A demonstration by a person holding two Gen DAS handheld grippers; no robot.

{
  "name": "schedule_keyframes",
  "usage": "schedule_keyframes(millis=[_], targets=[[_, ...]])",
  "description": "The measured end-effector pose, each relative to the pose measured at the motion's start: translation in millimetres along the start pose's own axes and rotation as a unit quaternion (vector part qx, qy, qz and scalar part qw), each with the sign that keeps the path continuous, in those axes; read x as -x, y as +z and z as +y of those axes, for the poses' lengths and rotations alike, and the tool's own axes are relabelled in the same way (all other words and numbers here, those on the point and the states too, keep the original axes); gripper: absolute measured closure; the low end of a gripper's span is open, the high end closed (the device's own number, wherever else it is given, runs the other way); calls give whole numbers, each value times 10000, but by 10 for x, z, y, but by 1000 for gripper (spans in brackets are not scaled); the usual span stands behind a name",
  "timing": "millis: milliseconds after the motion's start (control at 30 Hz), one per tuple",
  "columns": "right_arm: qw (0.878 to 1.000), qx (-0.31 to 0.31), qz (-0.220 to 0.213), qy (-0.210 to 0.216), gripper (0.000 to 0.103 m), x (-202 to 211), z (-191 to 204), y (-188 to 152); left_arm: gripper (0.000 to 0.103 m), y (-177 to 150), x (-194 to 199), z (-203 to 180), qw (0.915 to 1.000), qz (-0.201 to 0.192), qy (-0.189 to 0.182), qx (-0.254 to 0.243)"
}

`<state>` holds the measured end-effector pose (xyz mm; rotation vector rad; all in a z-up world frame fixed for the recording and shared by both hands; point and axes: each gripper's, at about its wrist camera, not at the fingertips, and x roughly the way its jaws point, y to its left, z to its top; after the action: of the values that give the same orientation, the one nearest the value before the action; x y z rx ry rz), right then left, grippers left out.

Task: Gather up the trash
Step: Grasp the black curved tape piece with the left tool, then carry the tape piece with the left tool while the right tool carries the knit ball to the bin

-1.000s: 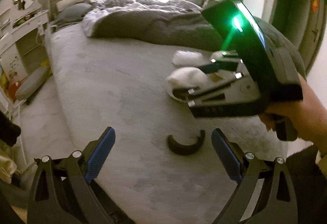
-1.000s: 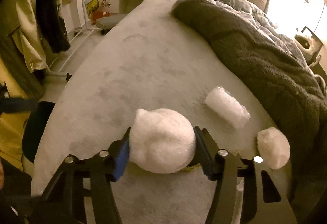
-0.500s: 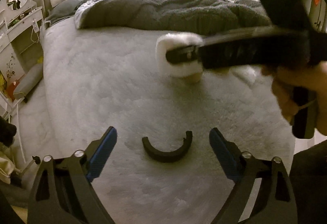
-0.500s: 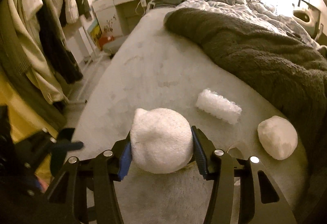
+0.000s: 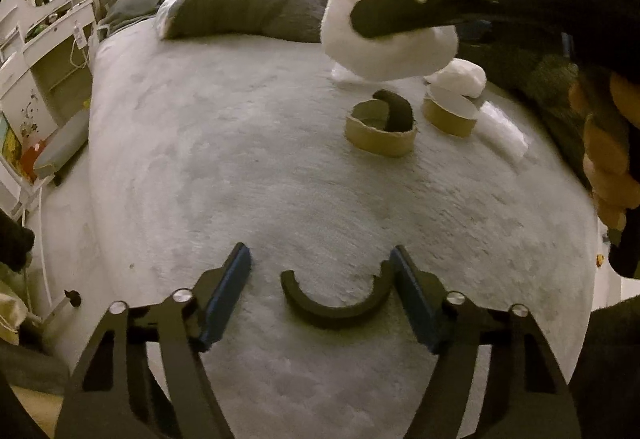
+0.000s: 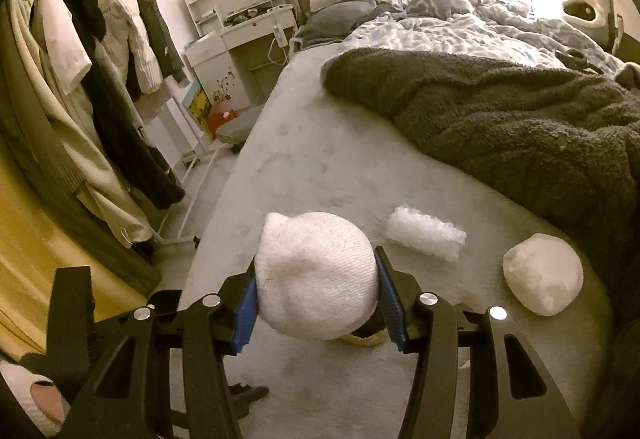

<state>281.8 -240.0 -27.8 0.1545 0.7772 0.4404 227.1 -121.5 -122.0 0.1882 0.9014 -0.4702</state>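
A dark curved strip (image 5: 336, 313) lies on the pale bed cover (image 5: 240, 159) between the jaws of my left gripper (image 5: 320, 263). Those jaws are closing: the right pad is at the strip's end and the left pad stands apart from it. My right gripper (image 6: 316, 271) is shut on a white balled-up sock (image 6: 316, 275) and holds it above the bed. In the left wrist view the sock (image 5: 384, 55) hangs over two cardboard rings (image 5: 380, 137), one with another dark strip (image 5: 396, 111) in it. A bubble-wrap roll (image 6: 426, 239) and a second white ball (image 6: 542, 279) lie nearby.
A dark fuzzy blanket (image 6: 500, 119) and a patterned duvet (image 6: 460, 27) cover the far half of the bed. Clothes hang on a rack (image 6: 100, 59) left of the bed, beside a white dresser (image 6: 248, 31). A hand (image 5: 608, 167) holds the right gripper's handle.
My left gripper came down and closer to the dark strip, and its jaws narrowed around it. The right gripper rose with the sock, uncovering the cardboard rings.
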Motion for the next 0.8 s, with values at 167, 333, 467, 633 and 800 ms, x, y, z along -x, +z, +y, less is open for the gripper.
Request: schedule_keyframes(millis=[167,333,467,633,800], targets=[[9999,-86,-43,81,50,6,7,16,52,1,41,4,9999,-54,24,87],[9997,-156,-61,186,50,-22,68,29,54,5,74,72,9998,-116,101,95],[9995,-134,-78,275,50,-44,158,55,54,33,174,223,9989,-279,176,334],[9993,-69,9,378,50,-153,318,61,54,6,292,458,9970,-382,335,587],[9989,38,86,465,50,-288,534,98,54,-94,348,742,9946,-304,509,848]])
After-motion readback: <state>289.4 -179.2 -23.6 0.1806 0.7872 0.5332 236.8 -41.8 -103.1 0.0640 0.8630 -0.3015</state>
